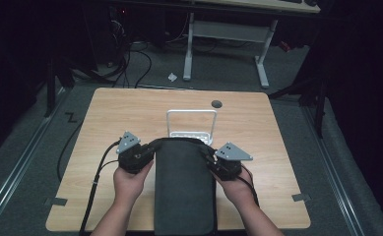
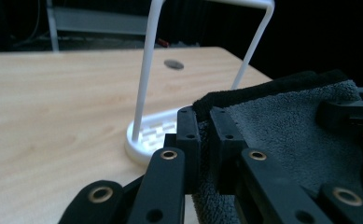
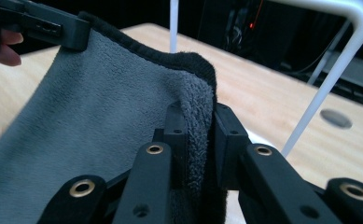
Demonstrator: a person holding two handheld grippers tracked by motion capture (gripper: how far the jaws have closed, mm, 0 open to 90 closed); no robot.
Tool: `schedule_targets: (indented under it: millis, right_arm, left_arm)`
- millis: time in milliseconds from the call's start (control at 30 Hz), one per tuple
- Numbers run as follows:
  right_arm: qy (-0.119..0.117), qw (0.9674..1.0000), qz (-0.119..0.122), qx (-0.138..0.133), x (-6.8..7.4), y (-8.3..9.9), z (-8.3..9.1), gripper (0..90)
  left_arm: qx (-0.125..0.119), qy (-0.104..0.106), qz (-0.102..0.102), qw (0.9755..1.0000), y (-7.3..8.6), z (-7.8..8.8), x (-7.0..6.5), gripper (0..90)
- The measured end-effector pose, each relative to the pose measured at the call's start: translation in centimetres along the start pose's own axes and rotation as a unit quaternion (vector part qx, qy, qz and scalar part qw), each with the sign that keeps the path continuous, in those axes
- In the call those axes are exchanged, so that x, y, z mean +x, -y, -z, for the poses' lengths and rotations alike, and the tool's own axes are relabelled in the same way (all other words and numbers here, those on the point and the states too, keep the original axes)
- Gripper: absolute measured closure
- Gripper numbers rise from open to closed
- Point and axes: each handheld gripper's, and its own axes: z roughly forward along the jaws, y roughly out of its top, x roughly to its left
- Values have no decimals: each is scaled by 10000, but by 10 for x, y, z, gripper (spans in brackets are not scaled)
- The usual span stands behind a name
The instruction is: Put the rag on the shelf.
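Observation:
A dark grey towel (image 1: 184, 187) lies lengthwise down the middle of the wooden table (image 1: 105, 123), its near end hanging over the front edge. My left gripper (image 1: 147, 153) is shut on the towel's far left corner (image 2: 206, 105). My right gripper (image 1: 209, 160) is shut on the far right corner (image 3: 198, 109). Both corners are lifted slightly off the table. Just beyond the towel's far edge stands a white wire rack (image 1: 191, 123) with a tall hoop (image 2: 146, 70) on a slotted oval base (image 2: 153, 133). The hoop's tube (image 3: 331, 70) rises close behind my right jaws.
A round grey grommet (image 1: 216, 103) sits in the table near its far edge. Black cables (image 1: 95, 182) trail from the grippers across the near left of the table. Another desk's white legs (image 1: 263, 64) stand on the floor beyond.

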Motion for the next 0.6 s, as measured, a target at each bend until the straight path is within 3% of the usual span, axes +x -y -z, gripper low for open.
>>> schedule_targets:
  millis: [233,333,600]
  right_arm:
    - [104,9992,6,-383,-8,-25,6,786]
    - [159,9984,51,-549,-10,-38,9,786]
    - [275,9959,149,-847,-15,-67,14,786]
  left_arm:
    - [-326,-8,-259,9991,-31,4,-5,838]
    - [-409,-25,-240,9989,-43,7,-4,838]
    - [-723,-140,-479,9961,-77,15,-11,840]
